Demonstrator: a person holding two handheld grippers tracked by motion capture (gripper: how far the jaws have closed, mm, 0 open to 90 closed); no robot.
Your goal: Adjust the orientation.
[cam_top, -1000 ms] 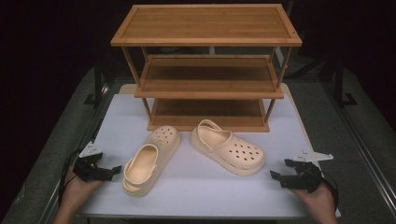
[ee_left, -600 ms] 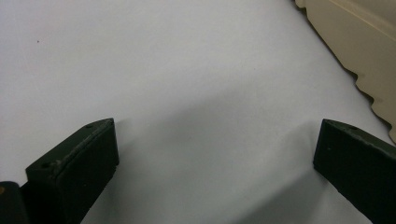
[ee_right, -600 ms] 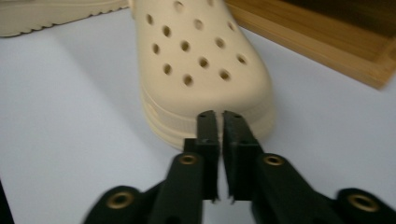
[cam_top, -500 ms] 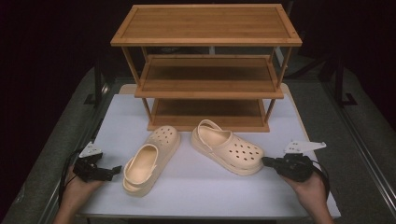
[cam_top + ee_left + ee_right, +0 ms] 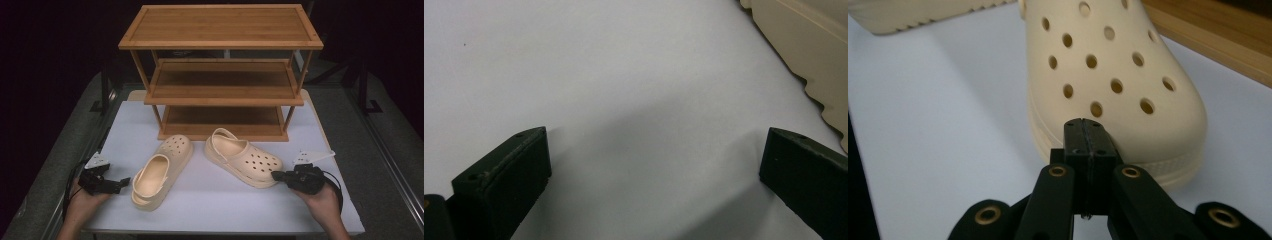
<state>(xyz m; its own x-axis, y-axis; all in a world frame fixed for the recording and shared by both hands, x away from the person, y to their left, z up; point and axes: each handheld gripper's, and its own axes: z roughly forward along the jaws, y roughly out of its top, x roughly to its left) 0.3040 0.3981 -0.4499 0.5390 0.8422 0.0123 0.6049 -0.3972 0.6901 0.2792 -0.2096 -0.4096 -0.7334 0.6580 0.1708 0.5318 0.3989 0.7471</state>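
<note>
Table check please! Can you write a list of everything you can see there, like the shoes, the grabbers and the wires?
Surface: white table top, bare around the shoes.
Job's things: two cream clogs; left clog and right clog lie apart before the wooden shelf rack, whose shelves hold nothing.
Clutter: nothing seen.
Grippers: left gripper open, beside the left clog; right gripper shut, its tip at the right clog's toe.
Cables: black cable loops behind the right gripper.
Surroundings: dark, grey floor.

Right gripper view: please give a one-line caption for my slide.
Shut right gripper at the toe of a cream perforated clog on a white table.
</note>
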